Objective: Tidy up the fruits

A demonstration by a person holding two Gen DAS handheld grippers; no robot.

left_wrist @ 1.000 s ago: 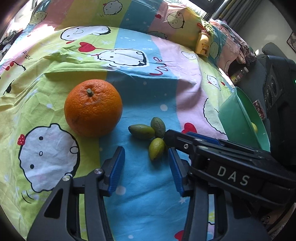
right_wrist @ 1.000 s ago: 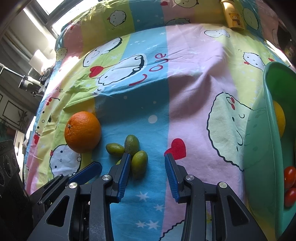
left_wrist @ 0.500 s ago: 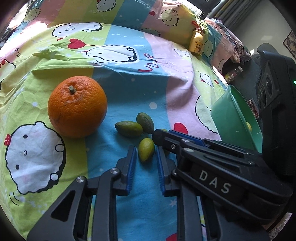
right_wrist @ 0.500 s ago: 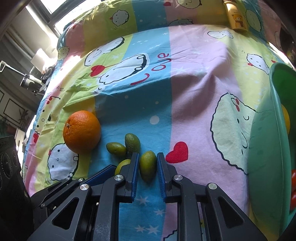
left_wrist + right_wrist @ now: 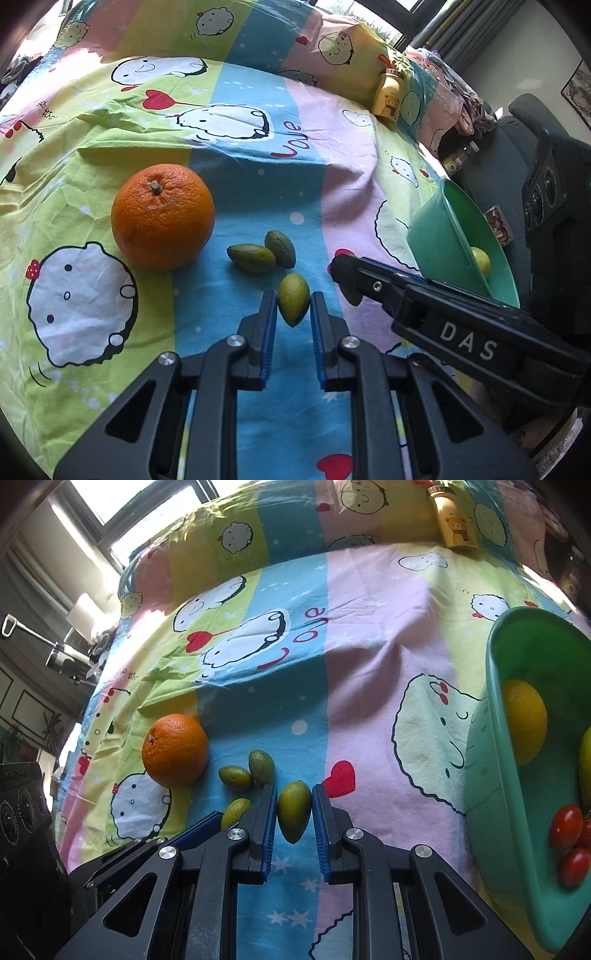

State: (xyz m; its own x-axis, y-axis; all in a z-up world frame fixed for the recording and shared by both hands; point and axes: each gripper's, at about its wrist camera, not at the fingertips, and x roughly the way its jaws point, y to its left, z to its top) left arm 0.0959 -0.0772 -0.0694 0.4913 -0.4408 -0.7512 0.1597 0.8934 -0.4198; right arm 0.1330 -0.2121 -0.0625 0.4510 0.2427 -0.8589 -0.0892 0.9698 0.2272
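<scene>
Sunlit window (image 5: 147, 520) behind a bed with cartoon-print sheet (image 5: 369, 627)

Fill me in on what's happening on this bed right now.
A person is sorting fruit with two handheld grippers on a cartoon-print bedsheet. The left gripper is shut on one small yellow-green oval fruit, and the right gripper is shut on another small green oval fruit; both fruits are low at the sheet. Two darker green oval fruits and a large round orange lie untouched. The green plastic basin at the right already holds a yellow fruit and red cherry tomatoes.
</scene>
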